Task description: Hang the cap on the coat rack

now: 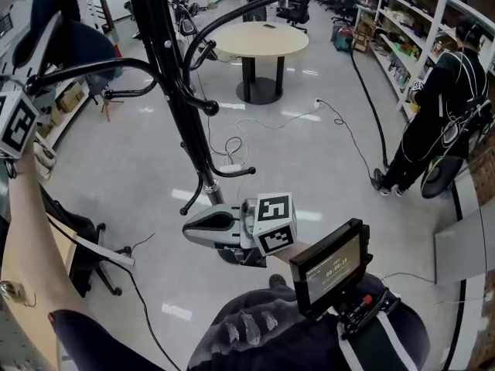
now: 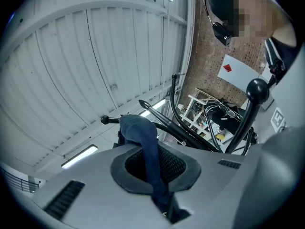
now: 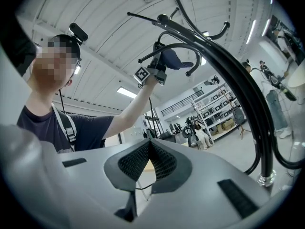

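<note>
The black coat rack (image 1: 182, 107) stands just ahead of me, its curved arms spreading left and right. My left gripper (image 2: 151, 162) is raised high at the far left and shut on a fold of the dark blue cap (image 2: 143, 140). In the head view the cap (image 1: 77, 41) hangs just above one rack arm (image 1: 93, 69). The right gripper view shows the cap (image 3: 174, 59) up among the hooks; I cannot tell if it touches one. My right gripper (image 1: 189, 226) is low beside the pole, shut and empty, as the right gripper view (image 3: 149, 146) also shows.
A round table (image 1: 259, 39) stands beyond the rack. A person in black (image 1: 448, 107) is by the shelves (image 1: 418, 29) on the right. Cables (image 1: 340, 122) trail over the shiny floor. A chair (image 1: 85, 253) sits at my left.
</note>
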Demonstrator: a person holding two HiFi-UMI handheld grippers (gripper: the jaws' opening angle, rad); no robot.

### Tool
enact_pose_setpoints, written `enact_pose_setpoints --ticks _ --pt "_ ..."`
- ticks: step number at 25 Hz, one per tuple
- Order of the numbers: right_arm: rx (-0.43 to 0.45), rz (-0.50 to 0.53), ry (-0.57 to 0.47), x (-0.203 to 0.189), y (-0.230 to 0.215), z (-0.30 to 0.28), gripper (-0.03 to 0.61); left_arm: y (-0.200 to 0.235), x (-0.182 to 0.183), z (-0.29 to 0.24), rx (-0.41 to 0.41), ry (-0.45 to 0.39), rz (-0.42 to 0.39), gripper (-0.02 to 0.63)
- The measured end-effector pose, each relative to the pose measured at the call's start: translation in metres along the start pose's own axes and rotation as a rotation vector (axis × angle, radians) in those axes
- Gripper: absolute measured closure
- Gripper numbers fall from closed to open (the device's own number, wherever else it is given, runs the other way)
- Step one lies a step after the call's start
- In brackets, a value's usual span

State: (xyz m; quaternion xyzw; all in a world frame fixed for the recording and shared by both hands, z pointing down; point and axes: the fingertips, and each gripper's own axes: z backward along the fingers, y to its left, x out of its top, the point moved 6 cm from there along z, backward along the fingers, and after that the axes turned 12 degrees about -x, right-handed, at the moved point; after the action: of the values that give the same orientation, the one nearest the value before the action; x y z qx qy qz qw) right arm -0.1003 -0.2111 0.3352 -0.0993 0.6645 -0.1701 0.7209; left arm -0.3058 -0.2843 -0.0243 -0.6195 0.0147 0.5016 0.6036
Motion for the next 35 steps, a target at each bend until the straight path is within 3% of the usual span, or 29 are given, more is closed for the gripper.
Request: enact_pose_setpoints --ticks 7,13,24,35 --pt "-0.014 0.002 0.003 0.002 0.011 0.003 0.574 -0.001 0.001 -0.006 -0.052 -0.04 0.024 0.583" --pt "0.002 -0.001 0.028 -0.002 0.021 -0.006 0.574 -0.006 0.008 -0.008 -0.118 -0.007 0.025 0.584" --pt "0.008 0.001 0.054 -0.003 0.017 -0.015 0.574 -0.011 0.01 -0.013 -0.205 0.034 -0.08 0.586" --pt "-0.006 -0.016 0.045 -0.004 0.011 -0.013 0.574 -0.017 0.002 -0.025 -0.242 0.026 -0.102 0.586"
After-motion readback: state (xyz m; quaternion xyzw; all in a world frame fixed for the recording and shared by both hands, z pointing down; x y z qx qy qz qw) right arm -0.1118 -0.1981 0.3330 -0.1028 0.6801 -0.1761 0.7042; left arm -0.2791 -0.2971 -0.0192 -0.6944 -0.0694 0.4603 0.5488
